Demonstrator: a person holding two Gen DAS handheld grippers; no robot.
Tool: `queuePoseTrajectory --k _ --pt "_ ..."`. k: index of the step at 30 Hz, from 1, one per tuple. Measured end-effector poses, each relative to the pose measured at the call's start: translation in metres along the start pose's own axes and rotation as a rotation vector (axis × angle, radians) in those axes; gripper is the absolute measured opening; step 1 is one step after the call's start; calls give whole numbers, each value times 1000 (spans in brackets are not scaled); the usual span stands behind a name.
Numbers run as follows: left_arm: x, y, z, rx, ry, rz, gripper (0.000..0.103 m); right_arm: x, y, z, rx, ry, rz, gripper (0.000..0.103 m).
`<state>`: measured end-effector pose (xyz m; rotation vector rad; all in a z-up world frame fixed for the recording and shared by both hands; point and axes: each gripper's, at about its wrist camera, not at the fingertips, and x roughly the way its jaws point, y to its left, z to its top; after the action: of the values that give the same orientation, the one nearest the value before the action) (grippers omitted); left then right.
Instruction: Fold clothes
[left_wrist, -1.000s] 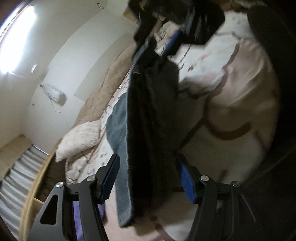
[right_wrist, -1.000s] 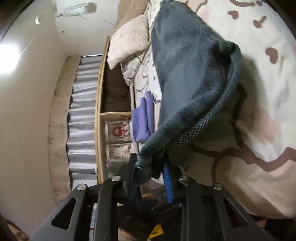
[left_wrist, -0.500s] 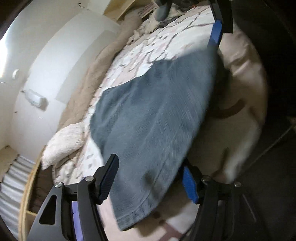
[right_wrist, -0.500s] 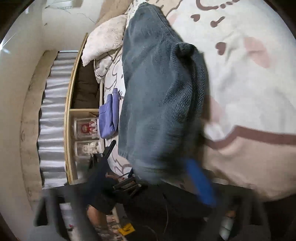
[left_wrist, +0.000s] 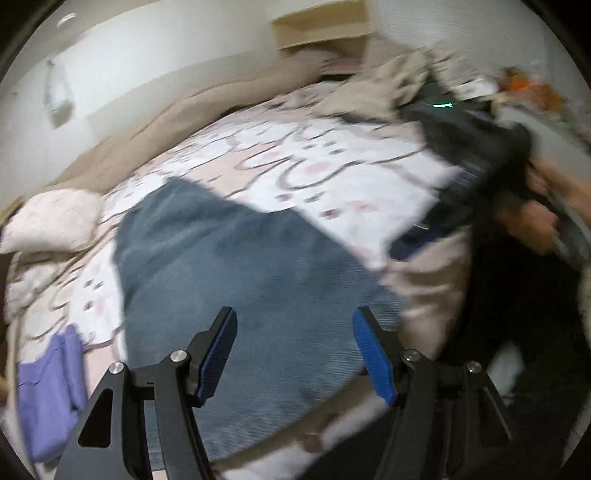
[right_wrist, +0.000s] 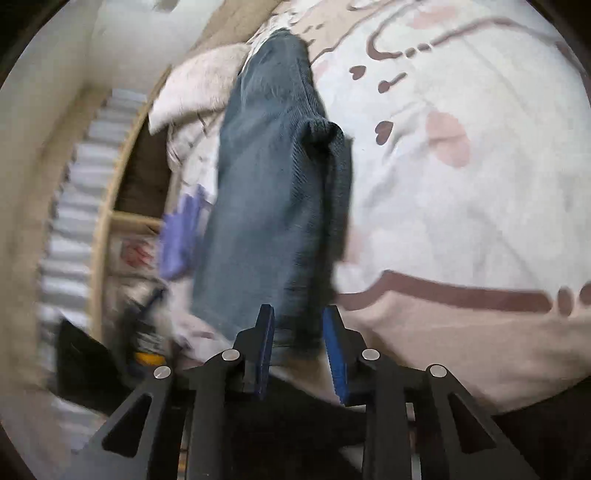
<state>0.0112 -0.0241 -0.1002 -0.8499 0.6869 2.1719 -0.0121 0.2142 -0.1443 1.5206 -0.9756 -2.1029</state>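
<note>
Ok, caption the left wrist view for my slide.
Open left gripper above a grey-blue garment spread on the patterned bed.

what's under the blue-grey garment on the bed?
The blue-grey garment lies on the patterned bedsheet, which shows around it. A purple cloth lies beside it, not under. Anything beneath the garment is covered.

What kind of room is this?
Most likely a bedroom. There is a bed with a patterned cover, a pillow at its far end, and a blue garment spread out on it for folding.
</note>
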Motion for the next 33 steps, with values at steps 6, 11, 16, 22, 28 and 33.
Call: queuePoseTrajectory --k 6,11,16,22,28,33 --pt "44 -3 -10 1 166 -49 65 0 56 -45 -645 -213 -497 31" --pt "74 -12 -11 24 331 -96 65 22 72 -89 -1073 -227 -721 74" --pt "96 16 -9 -152 418 -168 84 49 75 -121 -1436 -271 -929 74" --pt "100 27 -9 -240 425 -239 83 84 58 -156 -1878 -274 -1068 73" --pt "98 33 -15 -303 393 -293 83 102 46 -167 -2112 -354 -1082 74" --pt "97 33 -18 -336 375 -309 83 111 46 -169 -2227 -405 -1057 73"
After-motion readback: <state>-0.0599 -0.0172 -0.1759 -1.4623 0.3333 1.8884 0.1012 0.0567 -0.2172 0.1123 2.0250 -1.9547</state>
